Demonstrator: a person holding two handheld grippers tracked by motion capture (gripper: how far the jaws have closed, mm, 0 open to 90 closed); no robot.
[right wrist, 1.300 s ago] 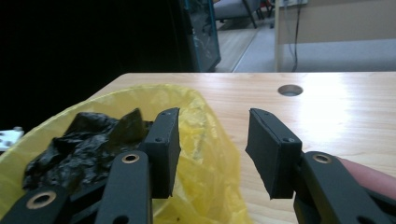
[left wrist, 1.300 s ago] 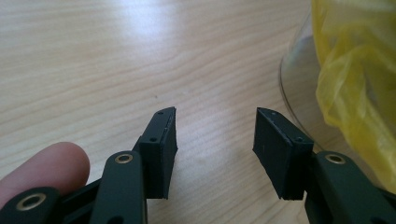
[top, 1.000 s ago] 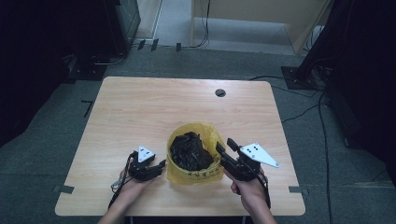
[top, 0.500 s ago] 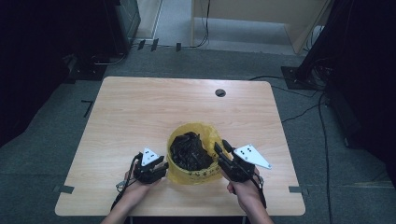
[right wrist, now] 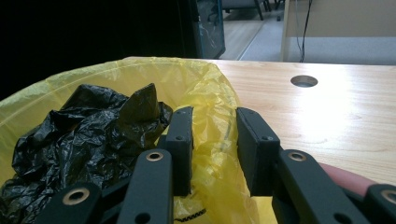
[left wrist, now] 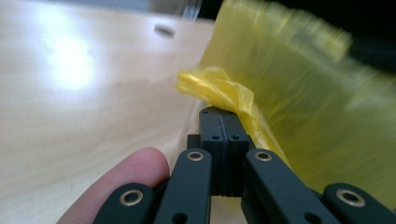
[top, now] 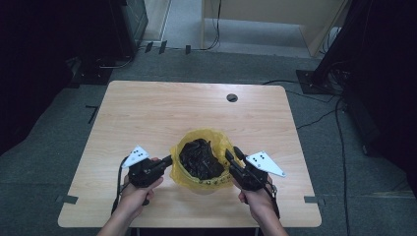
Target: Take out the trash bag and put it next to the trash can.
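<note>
A yellow plastic bag (top: 222, 143) stuffed with crumpled black plastic (top: 196, 158) stands near the front of the wooden table (top: 162, 110). My left gripper (top: 170, 160) is at the bag's left side. In the left gripper view this gripper (left wrist: 224, 114) is shut on a twisted fold of the yellow bag (left wrist: 219, 88), lifted a little off the table. My right gripper (top: 233, 153) is at the bag's right rim. Its jaws (right wrist: 214, 116) have just been closing and straddle the bag's rim (right wrist: 212, 100) with a gap left between them. The black plastic (right wrist: 88, 135) lies just inside.
A round cable hole (top: 232, 98) sits in the table's far part, seen too as the hole (right wrist: 304, 81) beyond the right jaws. Cables (top: 319, 118) and dark equipment stands (top: 339, 59) are on the floor around the table. A thumb (left wrist: 126, 182) rests beside the left jaws.
My left gripper has moved right to the bag's edge, shut on a fold of it and risen. The right gripper has closed somewhat around the right rim and barely shifted.
</note>
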